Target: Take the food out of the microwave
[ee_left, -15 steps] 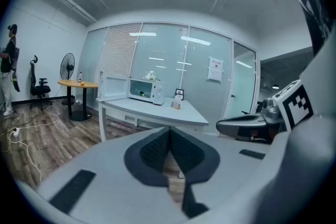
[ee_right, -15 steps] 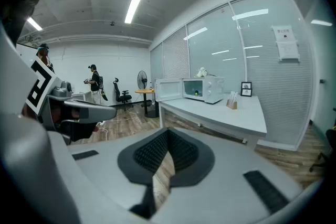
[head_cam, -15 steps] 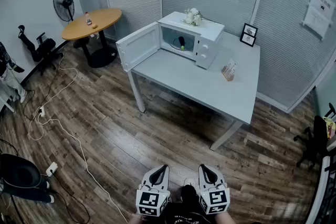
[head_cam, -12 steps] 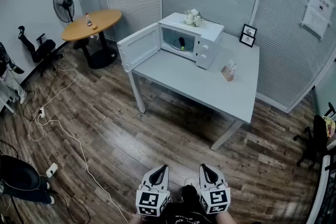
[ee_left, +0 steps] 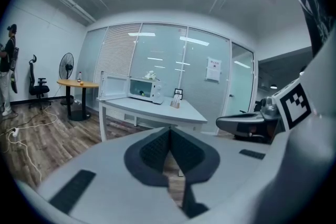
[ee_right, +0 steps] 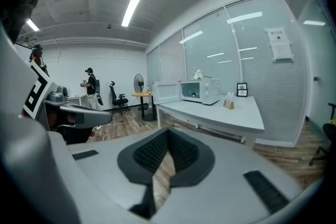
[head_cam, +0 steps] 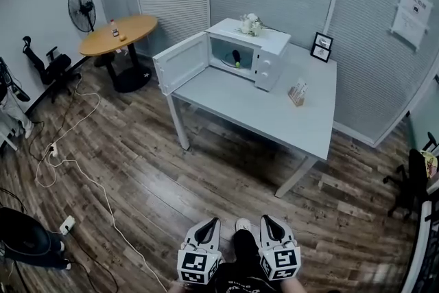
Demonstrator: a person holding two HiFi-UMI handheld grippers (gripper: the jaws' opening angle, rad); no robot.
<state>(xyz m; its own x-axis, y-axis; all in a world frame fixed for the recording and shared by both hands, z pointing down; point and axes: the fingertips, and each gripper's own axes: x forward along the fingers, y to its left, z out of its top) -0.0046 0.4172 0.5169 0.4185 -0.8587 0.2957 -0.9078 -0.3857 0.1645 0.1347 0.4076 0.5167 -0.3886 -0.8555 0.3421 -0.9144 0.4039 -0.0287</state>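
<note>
From the head view I have the left gripper (head_cam: 211, 223) and the right gripper (head_cam: 266, 221) side by side at the bottom edge, over the wood floor (head_cam: 206, 168), with the person's shoe (head_cam: 243, 224) between them. Both point toward the table (head_cam: 274, 116), which is well apart from them. In its own view the left gripper's jaws are pressed together, pads meeting along one line, with nothing between them. The right gripper's jaws are closed the same way and also hold nothing.

The microwave (head_cam: 267, 55) stands at the far left corner of the table, its door (head_cam: 182, 63) swung wide open to the left. The food (head_cam: 236, 57) is inside the cavity: a dark upright shape with a small green bit at its foot (too small for me to tell what it is). Flowers (head_cam: 250, 22) lie on top of the microwave. To its right on the table are a picture frame (head_cam: 320, 47) near the back edge and a small holder (head_cam: 298, 92) nearer the middle.

Left of the table there is a round table (head_cam: 118, 33) with a fan (head_cam: 81, 2) behind it, and a white cable (head_cam: 89, 178) snakes across the floor. In the right gripper view a person (ee_right: 90, 86) stands far off by the wall.
</note>
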